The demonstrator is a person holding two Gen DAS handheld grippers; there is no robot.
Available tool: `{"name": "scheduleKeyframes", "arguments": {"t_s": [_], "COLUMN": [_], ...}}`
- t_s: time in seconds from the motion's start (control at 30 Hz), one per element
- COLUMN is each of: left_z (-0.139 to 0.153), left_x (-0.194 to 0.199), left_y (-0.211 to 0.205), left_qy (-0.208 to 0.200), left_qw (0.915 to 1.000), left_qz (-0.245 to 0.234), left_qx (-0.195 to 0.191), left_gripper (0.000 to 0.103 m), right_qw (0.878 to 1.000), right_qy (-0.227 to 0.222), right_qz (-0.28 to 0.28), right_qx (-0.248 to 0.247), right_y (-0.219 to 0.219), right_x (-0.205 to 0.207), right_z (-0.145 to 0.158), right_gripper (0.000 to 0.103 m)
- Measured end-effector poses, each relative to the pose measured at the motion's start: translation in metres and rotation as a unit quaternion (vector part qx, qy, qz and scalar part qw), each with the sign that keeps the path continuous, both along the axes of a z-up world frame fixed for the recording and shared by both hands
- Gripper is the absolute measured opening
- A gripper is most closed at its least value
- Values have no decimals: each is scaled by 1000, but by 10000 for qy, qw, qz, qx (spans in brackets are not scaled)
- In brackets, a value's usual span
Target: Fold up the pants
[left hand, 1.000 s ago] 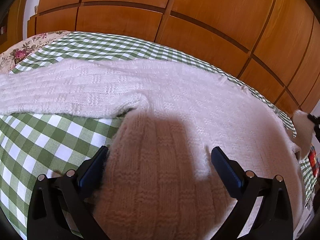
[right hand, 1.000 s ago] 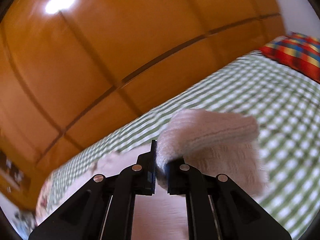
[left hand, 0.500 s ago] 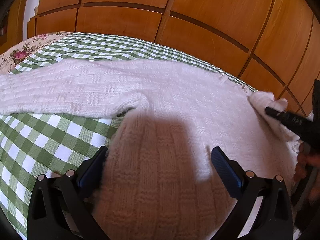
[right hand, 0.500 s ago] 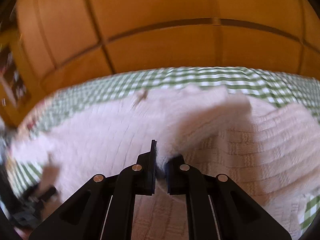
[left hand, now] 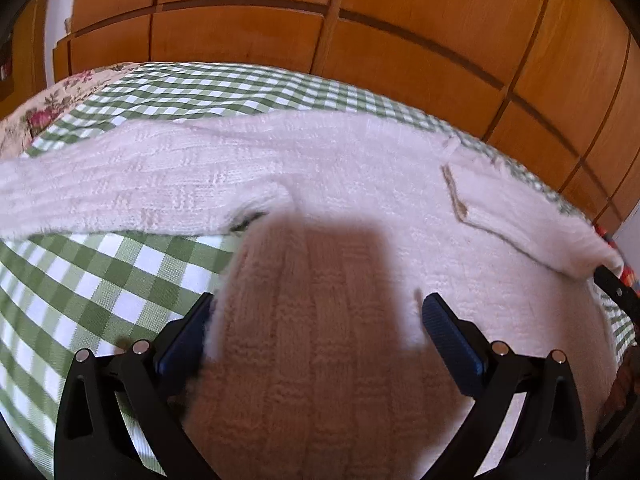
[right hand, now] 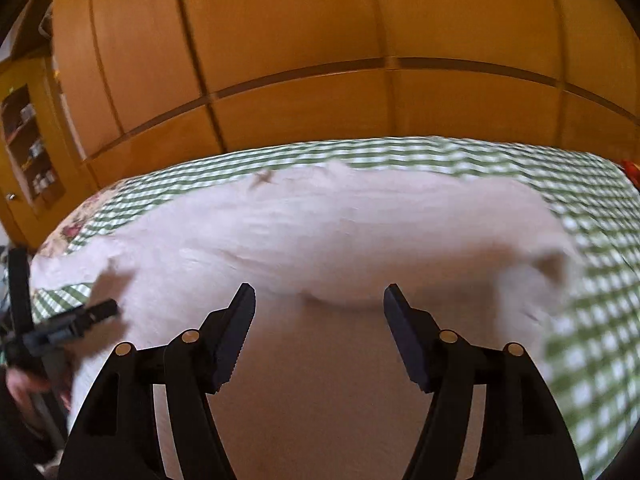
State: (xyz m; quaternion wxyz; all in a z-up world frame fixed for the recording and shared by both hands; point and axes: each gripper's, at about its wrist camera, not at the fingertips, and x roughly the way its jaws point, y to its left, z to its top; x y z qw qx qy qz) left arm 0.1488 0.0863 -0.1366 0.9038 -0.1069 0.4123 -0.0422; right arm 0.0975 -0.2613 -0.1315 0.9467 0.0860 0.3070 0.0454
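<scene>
— Location of the white knitted pants [left hand: 320, 184]?
— Spread flat over a bed with a green-and-white checked bed cover [left hand: 100, 280], reaching nearly from side to side. At the far right of the left wrist view, one leg end [left hand: 520, 216] folded back and lying on top of the rest of the knit.

— And in the right wrist view?
— Same pants [right hand: 320, 232], blurred, filling the middle, with checked cover at the far edge and on the right.

— State of the left tool [left hand: 318, 300]?
— Jaws wide apart, low over the near leg. Blue pads on both sides of that leg, one at its edge, the other over the knit; no squeezing to see.

— State of the right tool [right hand: 319, 290]?
— Jaws opening, already well apart. Only flat knit below and beyond them, nothing pinched between.

— Anything of one tool in the other view?
— Yes: tip of the right tool [left hand: 616, 292] just beside the folded leg end; left tool [right hand: 80, 320] at the left border, over the pants.

— Around the bed?
— Behind it, an orange-brown wooden wardrobe [left hand: 400, 20]. At the far left corner, a floral cloth [left hand: 52, 100] touching the checked cover.
</scene>
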Motion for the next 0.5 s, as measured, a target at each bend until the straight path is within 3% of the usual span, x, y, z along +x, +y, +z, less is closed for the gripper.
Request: {"name": "scheduleKeyframes", "arguments": {"t_s": [0.1,0.2,0.3,0.4,0.5], "left_z": [25,43,45,41,41], "left_x": [2,12,37,57,67], "left_y": [-10,-20,-32,-50,-75], "left_qy": [-125,-262,-146,-47,-131], "left_qw": [9982,9957,9959,9948,9964], "left_qz": [-158,-149,-53,-226,-408], "left_qx": [-571,-877,-886,-991,-725], "left_gripper": [101,101,100,93,90], "right_qw": [9975,9849,9770,9764,9752], "right_qy": [86,228,54,-20,-28], "right_qz": [-575,-1139,-1137,-1146,-1146], "right_qx": [391,1282,1802,1833,1894], "right_y": [-34,-72,-88,-90,-94], "right_x": [-6,-8,-14,-16,-17], "right_z": [-11,-34,-42,-43,-45], "right_gripper": [66,65,65,65,65]}}
